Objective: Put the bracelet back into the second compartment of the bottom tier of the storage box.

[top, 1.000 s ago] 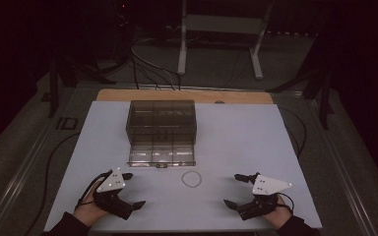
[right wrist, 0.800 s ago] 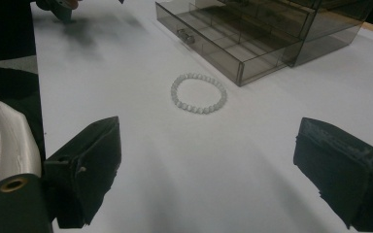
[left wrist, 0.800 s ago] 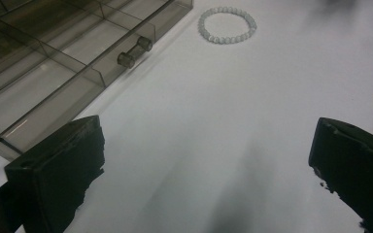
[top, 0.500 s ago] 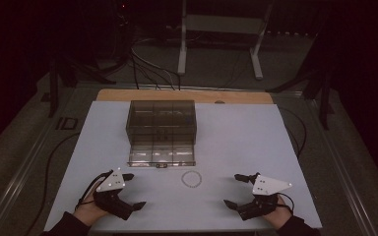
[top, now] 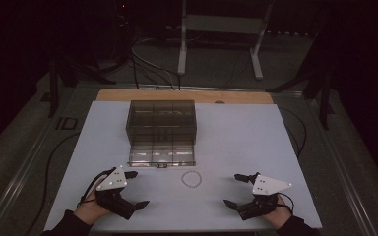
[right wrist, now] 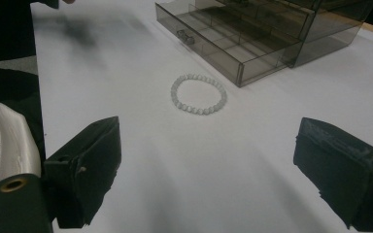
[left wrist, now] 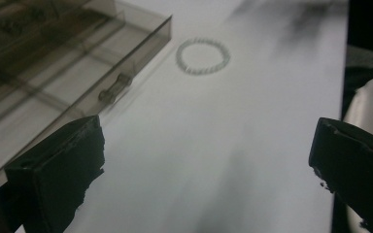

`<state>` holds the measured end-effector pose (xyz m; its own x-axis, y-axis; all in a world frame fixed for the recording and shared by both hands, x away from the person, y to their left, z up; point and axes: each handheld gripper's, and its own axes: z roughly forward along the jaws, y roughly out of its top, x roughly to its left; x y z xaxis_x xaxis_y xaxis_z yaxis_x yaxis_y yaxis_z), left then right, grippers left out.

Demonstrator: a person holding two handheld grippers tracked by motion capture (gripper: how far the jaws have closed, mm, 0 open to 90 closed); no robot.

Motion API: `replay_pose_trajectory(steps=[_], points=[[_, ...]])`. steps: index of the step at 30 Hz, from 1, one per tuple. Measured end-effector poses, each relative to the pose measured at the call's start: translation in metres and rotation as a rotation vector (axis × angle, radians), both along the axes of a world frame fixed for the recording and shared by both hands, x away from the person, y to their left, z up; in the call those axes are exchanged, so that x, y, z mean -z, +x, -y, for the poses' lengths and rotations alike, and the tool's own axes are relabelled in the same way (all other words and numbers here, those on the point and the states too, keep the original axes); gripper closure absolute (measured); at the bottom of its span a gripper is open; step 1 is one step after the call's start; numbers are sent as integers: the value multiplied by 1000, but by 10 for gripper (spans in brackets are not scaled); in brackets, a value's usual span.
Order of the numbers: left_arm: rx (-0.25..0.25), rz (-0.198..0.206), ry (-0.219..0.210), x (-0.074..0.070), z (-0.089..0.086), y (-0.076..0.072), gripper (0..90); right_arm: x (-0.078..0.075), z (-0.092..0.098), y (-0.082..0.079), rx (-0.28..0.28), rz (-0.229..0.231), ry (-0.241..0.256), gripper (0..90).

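A pale beaded bracelet [top: 191, 178] lies flat on the white table, just in front of a smoky clear drawer box [top: 161, 120]. Its bottom drawer [top: 162, 155] is pulled out, with a small handle [top: 161, 166] on its front. In the left gripper view the bracelet [left wrist: 203, 56] is ahead, right of the drawer [left wrist: 68, 92]. In the right gripper view the bracelet [right wrist: 198, 93] lies ahead, the drawer [right wrist: 223, 41] beyond it. My left gripper [top: 135, 189] rests open at the front left. My right gripper [top: 234, 190] rests open at the front right. Both hold nothing.
The white table top [top: 246, 142] ends at a wooden strip [top: 184, 96] at the back. Cables [top: 147, 54] and a metal stand [top: 221, 29] sit on the dark floor beyond. The drawer has several compartments.
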<state>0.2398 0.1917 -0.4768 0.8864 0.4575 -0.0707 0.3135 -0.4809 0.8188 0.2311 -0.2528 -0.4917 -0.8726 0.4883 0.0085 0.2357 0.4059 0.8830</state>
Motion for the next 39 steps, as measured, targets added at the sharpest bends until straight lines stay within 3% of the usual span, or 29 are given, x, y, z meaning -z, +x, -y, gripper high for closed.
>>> replay_pose_trajectory(steps=[13,24,34,39], points=[[-8,33,-15,-26,6,3,0,0,0,0,3,-1,1,98],[52,38,-16,-43,27,11,0,0,0,1,6,-4,6,99],[65,65,0,-62,43,17,0,0,1,0,6,-2,9,98],[49,52,-10,-65,50,22,0,0,1,0,6,-2,8,99]])
